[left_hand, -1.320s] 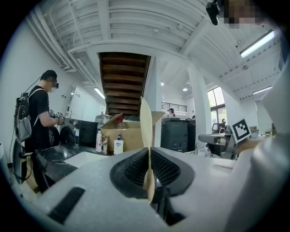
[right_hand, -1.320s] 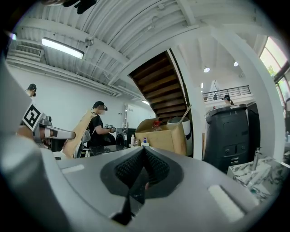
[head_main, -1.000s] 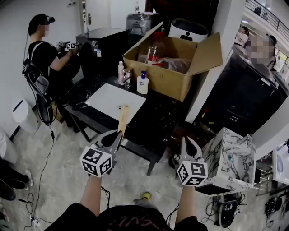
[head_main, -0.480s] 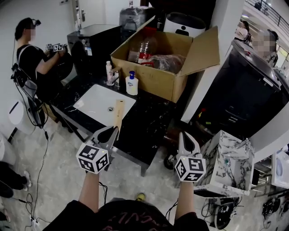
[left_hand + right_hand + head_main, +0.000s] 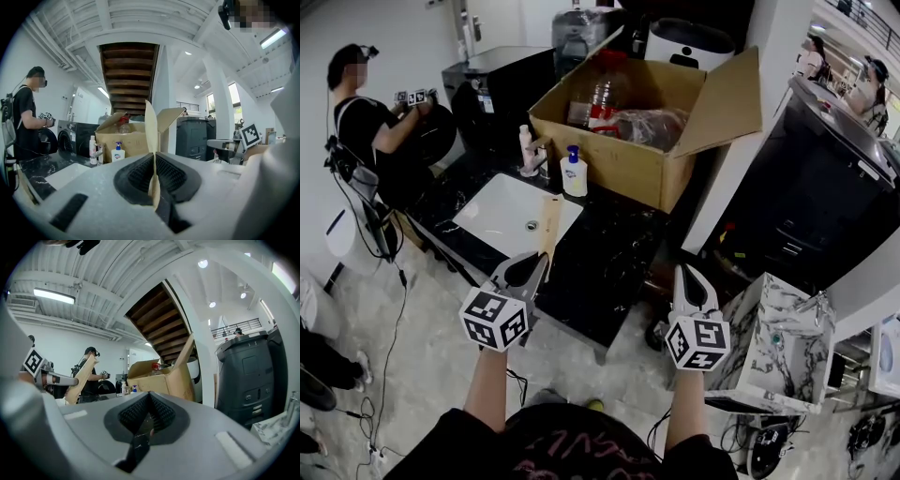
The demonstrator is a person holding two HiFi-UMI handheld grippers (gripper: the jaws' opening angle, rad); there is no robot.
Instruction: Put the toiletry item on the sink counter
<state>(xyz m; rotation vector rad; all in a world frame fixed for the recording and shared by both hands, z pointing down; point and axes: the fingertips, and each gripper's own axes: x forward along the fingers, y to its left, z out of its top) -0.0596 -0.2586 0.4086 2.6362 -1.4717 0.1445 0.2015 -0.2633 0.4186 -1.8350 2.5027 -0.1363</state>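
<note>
My left gripper [image 5: 535, 263] is shut on the lower end of a thin, flat wooden toiletry item [image 5: 548, 226]. The item sticks up over the front edge of the black marble sink counter [image 5: 602, 272], by the white basin [image 5: 499, 212]. In the left gripper view the wooden strip [image 5: 151, 129] stands edge-on between the closed jaws of the left gripper [image 5: 153, 165]. My right gripper [image 5: 686, 275] hangs to the right of the counter's corner, shut with nothing in it. The right gripper view shows the right gripper [image 5: 149, 401] closed and the wooden item [image 5: 80, 378] off to the left.
An open cardboard box [image 5: 630, 155] with bottles and a bag sits at the back of the counter. A pump soap bottle [image 5: 574, 174] and a white bottle [image 5: 525, 150] stand by the tap. A person [image 5: 370, 131] works at the left. A marble-patterned box [image 5: 780, 337] stands right, a dark bin [image 5: 825, 187] behind.
The counter has shifted left in the head view and both grippers now sit nearer its front edge. The left gripper keeps its hold on the wooden item; the right stays shut.
</note>
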